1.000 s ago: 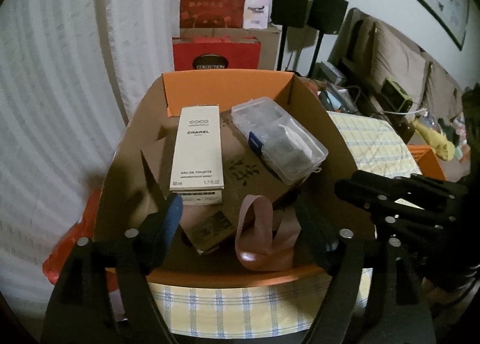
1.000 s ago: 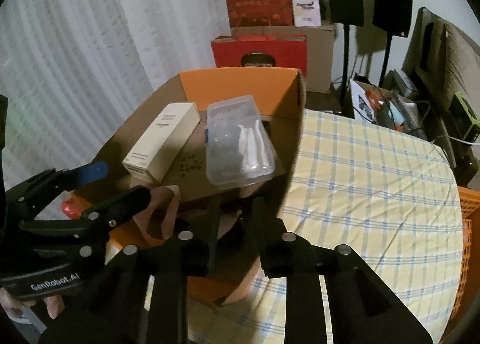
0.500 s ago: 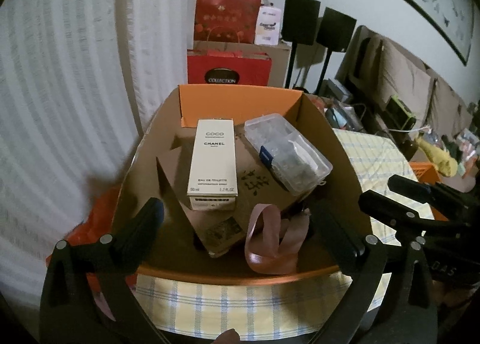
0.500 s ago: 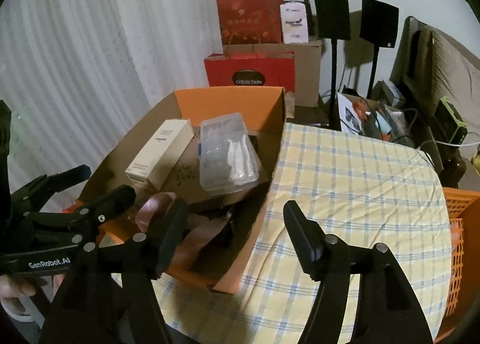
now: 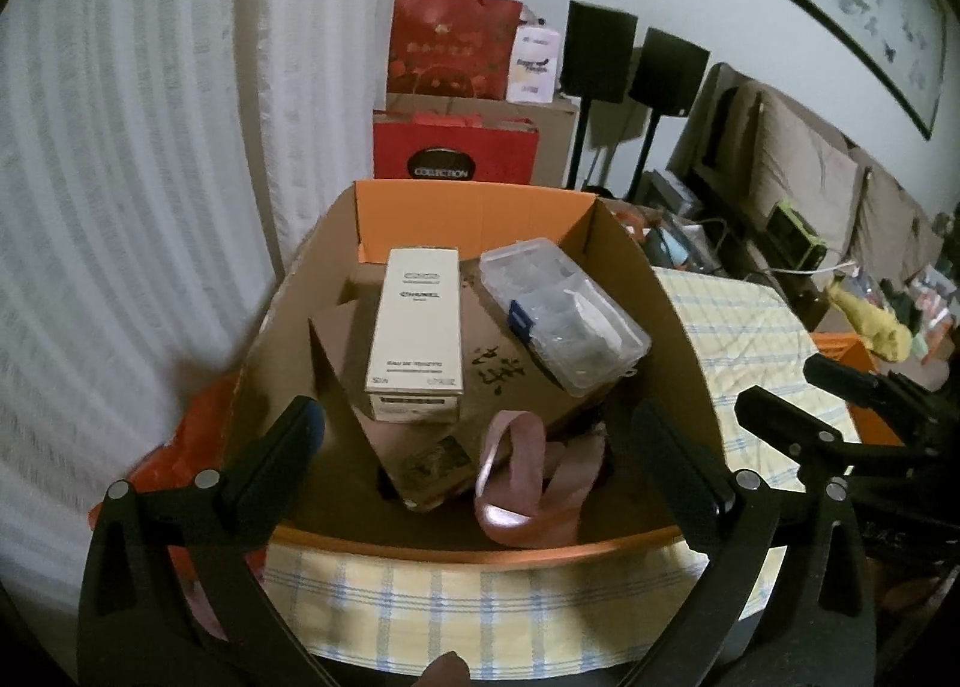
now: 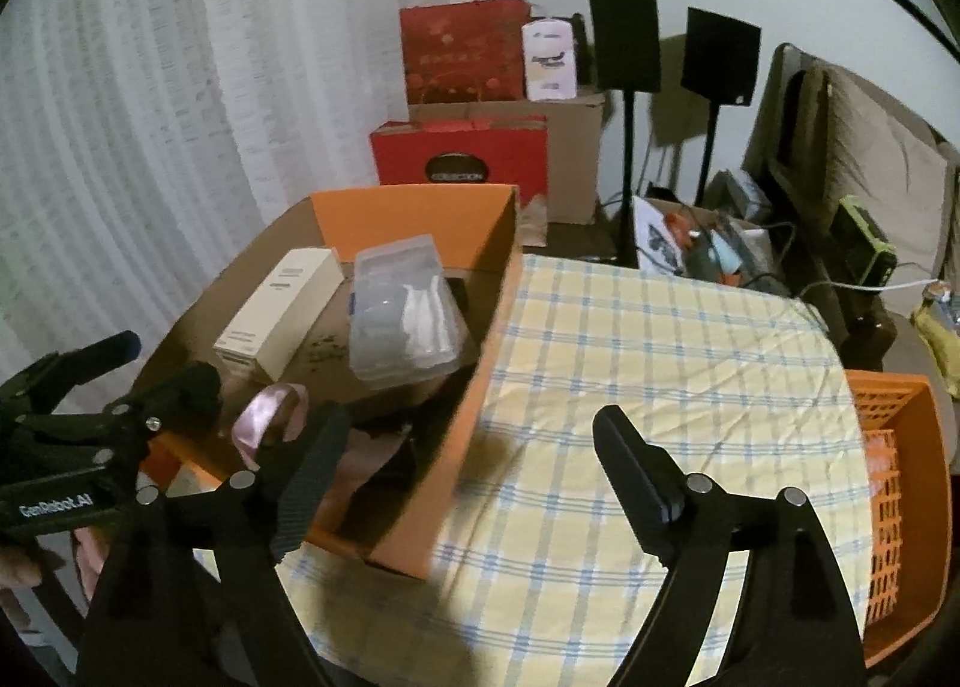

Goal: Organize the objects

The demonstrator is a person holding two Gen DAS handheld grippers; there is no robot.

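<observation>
Left gripper wide open, hovering over orange box; perfume carton, clear case, pink ribbon inside.

"CHANEL" and "EAU DE TOILETTE" on the white perfume box — smaller print too blurred. "COLLECTION" on the red gift bag. "GenRobot.AI" on the left gripper body — dark handwritten characters on the brown cardboard sheet, unreadable.

My matt black plastic tool faces a matt cardboard box holding a clear glossy plastic case, a smooth paper carton and shiny satin ribbon; checked cloth covers the worktop.
</observation>
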